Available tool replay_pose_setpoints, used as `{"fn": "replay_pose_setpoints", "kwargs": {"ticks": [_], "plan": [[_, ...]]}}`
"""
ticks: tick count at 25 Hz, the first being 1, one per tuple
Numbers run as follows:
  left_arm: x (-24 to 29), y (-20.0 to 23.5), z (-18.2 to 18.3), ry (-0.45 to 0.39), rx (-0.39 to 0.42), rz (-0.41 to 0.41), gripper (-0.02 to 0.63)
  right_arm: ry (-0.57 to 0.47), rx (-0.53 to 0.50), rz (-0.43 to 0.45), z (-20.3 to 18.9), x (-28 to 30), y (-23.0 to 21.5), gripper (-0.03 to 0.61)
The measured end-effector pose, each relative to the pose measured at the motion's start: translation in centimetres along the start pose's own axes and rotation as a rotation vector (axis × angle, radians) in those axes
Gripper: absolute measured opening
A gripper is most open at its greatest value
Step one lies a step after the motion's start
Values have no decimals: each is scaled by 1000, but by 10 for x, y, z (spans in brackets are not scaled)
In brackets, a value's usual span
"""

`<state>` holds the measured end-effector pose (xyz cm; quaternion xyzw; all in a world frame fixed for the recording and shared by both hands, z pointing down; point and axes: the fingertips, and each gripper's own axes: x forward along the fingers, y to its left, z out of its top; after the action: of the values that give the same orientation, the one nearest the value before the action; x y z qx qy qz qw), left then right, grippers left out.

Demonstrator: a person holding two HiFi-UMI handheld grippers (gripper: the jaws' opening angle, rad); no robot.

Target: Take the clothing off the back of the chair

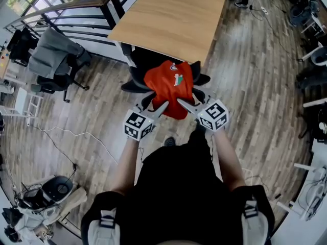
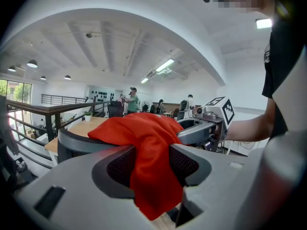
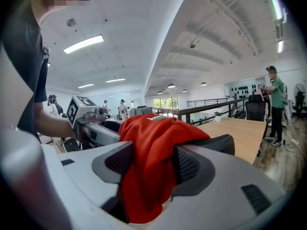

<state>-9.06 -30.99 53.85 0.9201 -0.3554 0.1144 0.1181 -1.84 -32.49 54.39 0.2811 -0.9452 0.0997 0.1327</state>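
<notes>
A red garment (image 1: pixel 168 86) with a small logo lies draped over the back of a black office chair (image 1: pixel 134 86) just in front of me. My left gripper (image 1: pixel 162 106) grips its lower left edge. My right gripper (image 1: pixel 182 103) grips the lower right edge beside it. In the left gripper view the red cloth (image 2: pixel 144 143) is pinched between the two pads of the left gripper (image 2: pixel 152 164), above the chair back (image 2: pixel 72 145). In the right gripper view the red cloth (image 3: pixel 153 147) fills the gap between the pads of the right gripper (image 3: pixel 148 169), and the chair back (image 3: pixel 218 145) runs off to the right.
A wooden table (image 1: pixel 168 14) stands right behind the chair. Another chair with a grey jacket (image 1: pixel 53 55) stands at the left by a railing (image 1: pixel 76 6). Gear and cables (image 1: pixel 41 198) lie on the floor at lower left. A person (image 3: pixel 274 99) stands far off.
</notes>
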Motion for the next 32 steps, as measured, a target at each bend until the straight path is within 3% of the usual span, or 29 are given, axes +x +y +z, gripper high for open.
{"fn": "replay_pose_setpoints", "kwargs": {"ticks": [5,16,32], "plan": [[10,-11,2,36,13,-41,204,-2,-32,16,-1,9,3,205],[16,-14,2,59,76,-52,183,8,-60,34,2,14,11,141],[4,-19,9,39,124,-56,163,-6,-60,16,14,12,27,109]]}}
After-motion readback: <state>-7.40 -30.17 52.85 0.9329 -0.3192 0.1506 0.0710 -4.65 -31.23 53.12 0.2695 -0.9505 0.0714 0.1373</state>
